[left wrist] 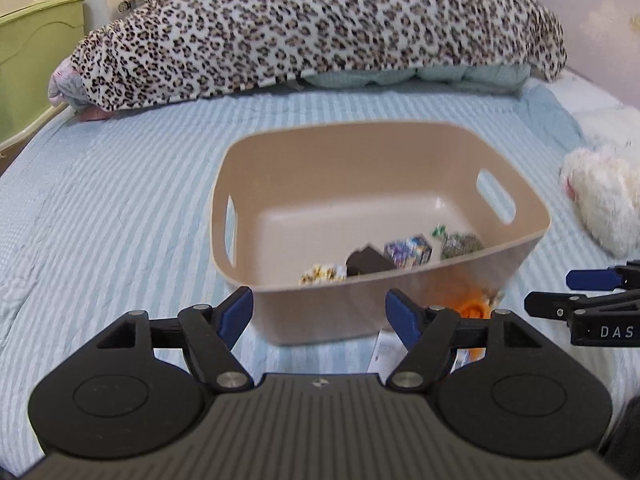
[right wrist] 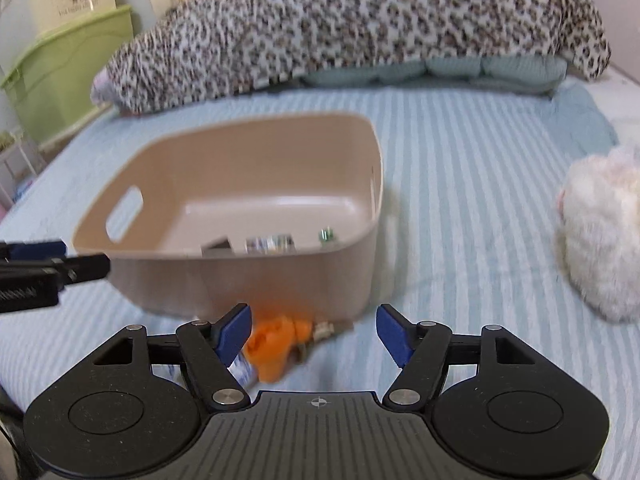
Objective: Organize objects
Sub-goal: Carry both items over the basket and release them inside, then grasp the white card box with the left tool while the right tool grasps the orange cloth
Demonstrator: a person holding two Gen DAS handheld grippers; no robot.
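A beige plastic bin (left wrist: 420,292) with handle slots sits on the striped bed; it also shows in the right wrist view (right wrist: 240,276). Several small packets and a dark box (left wrist: 366,262) lie inside it. An orange object (right wrist: 276,344) lies on the bed in front of the bin, beside a white packet (right wrist: 244,372); the orange object also shows in the left wrist view (left wrist: 474,308). My left gripper (left wrist: 320,316) is open and empty just before the bin's near wall. My right gripper (right wrist: 314,334) is open and empty, low over the bed, with the orange object by its left finger.
A leopard-print blanket (left wrist: 320,28) over a pale green pillow lies across the back of the bed. A white fluffy toy (right wrist: 600,240) lies at the right. A green cabinet (left wrist: 32,60) stands beyond the bed's left edge. The bedspread (right wrist: 460,180) is light blue striped.
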